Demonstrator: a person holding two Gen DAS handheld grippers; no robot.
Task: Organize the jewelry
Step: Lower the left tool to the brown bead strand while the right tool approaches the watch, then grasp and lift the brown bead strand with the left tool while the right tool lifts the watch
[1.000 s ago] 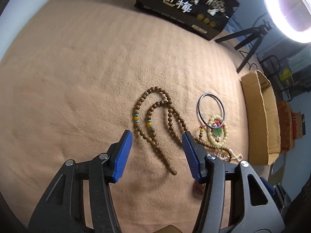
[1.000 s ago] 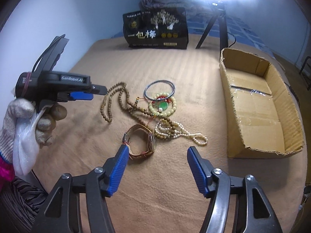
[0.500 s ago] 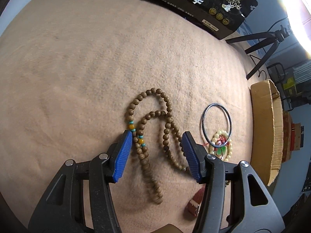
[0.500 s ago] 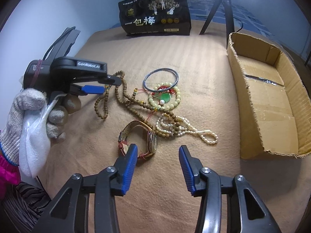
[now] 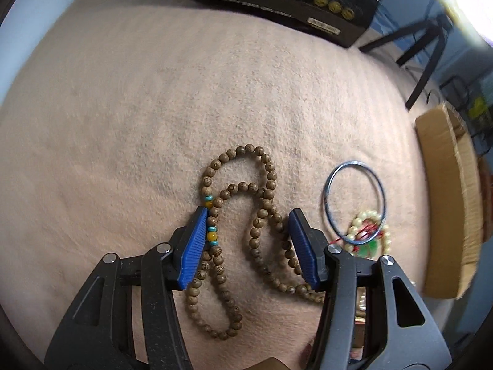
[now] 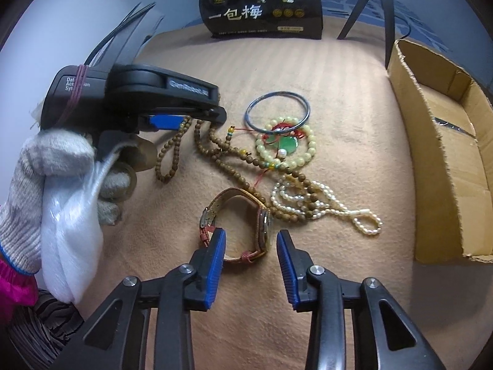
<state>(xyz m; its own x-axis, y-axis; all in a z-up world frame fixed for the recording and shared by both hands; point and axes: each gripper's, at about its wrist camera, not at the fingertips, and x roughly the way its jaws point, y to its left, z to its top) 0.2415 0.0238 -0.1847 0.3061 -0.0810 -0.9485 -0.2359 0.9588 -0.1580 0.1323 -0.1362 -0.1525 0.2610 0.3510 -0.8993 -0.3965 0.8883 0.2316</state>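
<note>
— What do I have on the blanket?

— I count five pieces: one wooden bead strand, one metal bangle, one pale bead bracelet with a green pendant, one pearl strand, one watch.

— And the rest?

— One cardboard box, one black package, and my two grippers.

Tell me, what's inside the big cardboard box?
The cardboard box looks empty: only its bare brown floor with a strip of clear tape shows. The near wall hides the floor right behind it, and the far right corner is out of view.
</note>
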